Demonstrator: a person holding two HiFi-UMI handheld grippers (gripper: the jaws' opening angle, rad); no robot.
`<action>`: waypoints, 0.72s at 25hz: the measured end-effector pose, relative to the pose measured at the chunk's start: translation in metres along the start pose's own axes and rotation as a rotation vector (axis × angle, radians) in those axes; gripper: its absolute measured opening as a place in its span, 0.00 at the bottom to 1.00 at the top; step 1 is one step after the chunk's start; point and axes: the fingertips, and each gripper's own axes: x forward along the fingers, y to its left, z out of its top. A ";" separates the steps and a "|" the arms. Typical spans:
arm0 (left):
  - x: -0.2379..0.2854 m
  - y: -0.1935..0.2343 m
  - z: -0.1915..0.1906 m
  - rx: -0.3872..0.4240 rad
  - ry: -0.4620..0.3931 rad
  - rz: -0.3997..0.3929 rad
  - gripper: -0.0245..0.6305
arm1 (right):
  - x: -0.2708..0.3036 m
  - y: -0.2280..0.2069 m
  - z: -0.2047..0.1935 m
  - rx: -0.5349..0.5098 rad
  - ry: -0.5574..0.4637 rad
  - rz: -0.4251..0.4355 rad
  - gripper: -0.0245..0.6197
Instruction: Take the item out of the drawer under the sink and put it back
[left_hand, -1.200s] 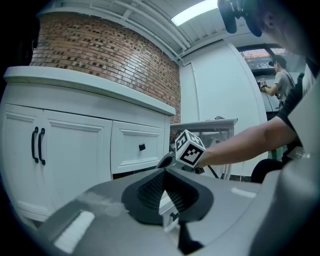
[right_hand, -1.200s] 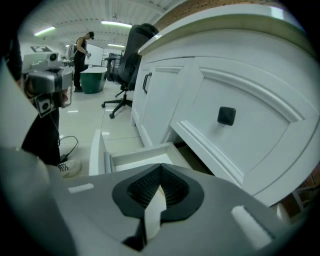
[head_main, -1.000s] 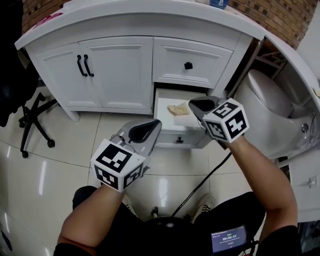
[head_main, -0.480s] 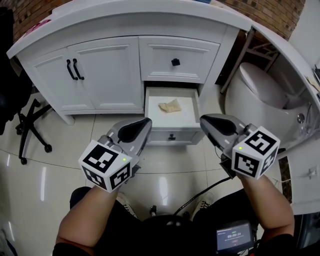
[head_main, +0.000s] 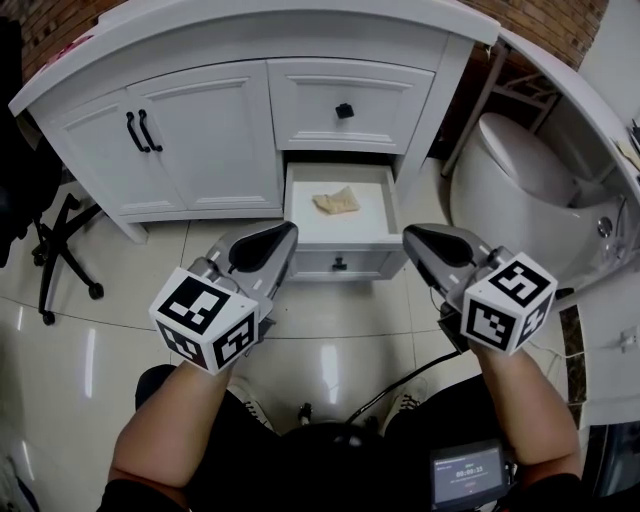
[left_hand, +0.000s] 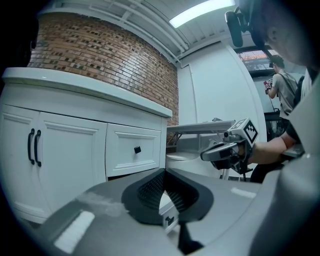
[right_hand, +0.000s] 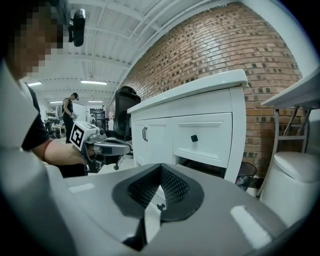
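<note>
Tiled floor (head_main: 330, 345) is where the rag (head_main: 335, 201) could get dropped if it's pinched sloppily from the drawer (head_main: 340, 232), since left gripper (head_main: 290, 229) and right gripper (head_main: 408, 236) jaws are pressed together, empty.

Here's the left gripper (head_main: 283, 236): a smooth grey shell tapering to a point, with a black inset on top. At its back sits a cube (head_main: 205, 320) of bold black-and-white square markers. The right gripper (head_main: 413, 236) matches it, same grey shell, with its own marker cube (head_main: 508, 303). Seen from each gripper's own view, the pads (left_hand: 150, 188) are black and finely ribbed. A thin black cable (head_main: 397, 387) trails from the right one. Forearms are bare below a black short sleeve (right_hand: 36, 131). Then dark trousers (head_main: 250, 450), pale shoes (head_main: 408, 404) and a small lit screen (head_main: 468, 470) low down.
</note>
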 end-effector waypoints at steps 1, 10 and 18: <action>0.000 -0.001 0.000 0.000 0.001 0.000 0.04 | -0.001 0.002 -0.001 -0.004 0.004 0.003 0.05; -0.015 -0.026 0.008 0.033 0.008 -0.014 0.04 | -0.019 0.017 0.009 0.017 -0.029 0.028 0.05; -0.044 -0.039 0.017 0.016 -0.022 0.023 0.04 | -0.050 0.037 0.014 -0.002 -0.055 0.003 0.05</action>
